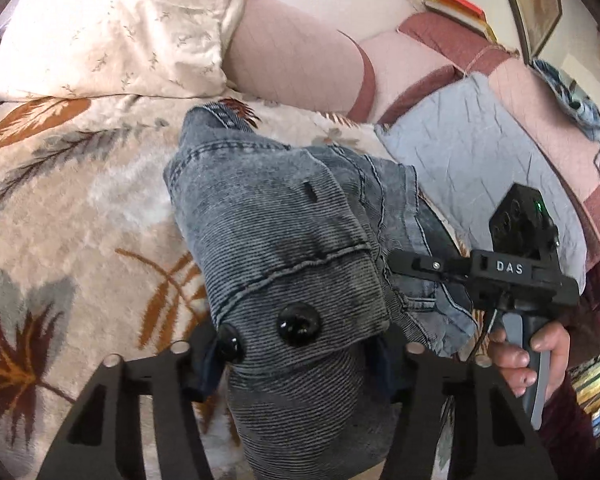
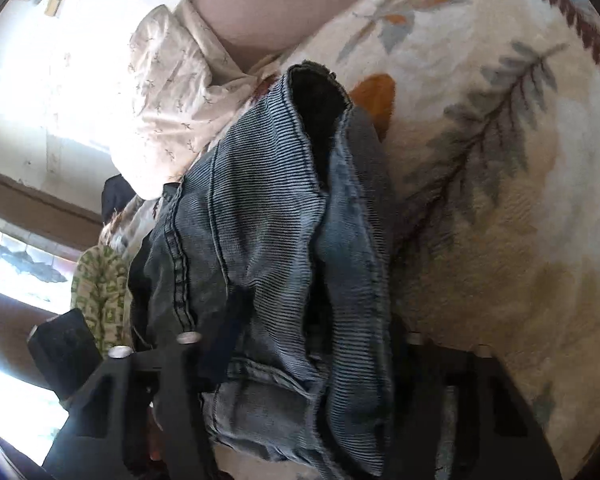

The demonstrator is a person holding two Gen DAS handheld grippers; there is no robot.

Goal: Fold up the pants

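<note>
On the left of the left wrist view lies a cream bedspread (image 1: 60, 184) printed with brown, orange and grey leaves, and a pale pillow (image 1: 112, 28) with a small sprig pattern rests at its far edge. At the middle, the pants (image 1: 276, 216), grey-blue washed denim with two shiny black buttons at the waistband, lie bunched on the bedspread with the waistband end nearest the camera. The left hand-held gripper (image 1: 296, 364) has its jaws about half apart, closed against a thick fold of that waistband, so the cloth fills the gap between them. Right of the pants a light blue quilted cushion (image 1: 472, 160) leans on pink and maroon upholstery (image 1: 432, 32). At the right edge a hand (image 1: 528, 356) grips the grey handle of the right hand-held gripper (image 1: 404, 264), whose black body carries the white letters "DAS"; its thin fingers reach into the denim. In the right wrist view, the right hand-held gripper's (image 2: 304, 344) jaws stand fairly narrow, pinched on a bunched fold of the pants (image 2: 268, 216), which run away from the camera across the bedspread (image 2: 500, 160) on the right side.
</note>
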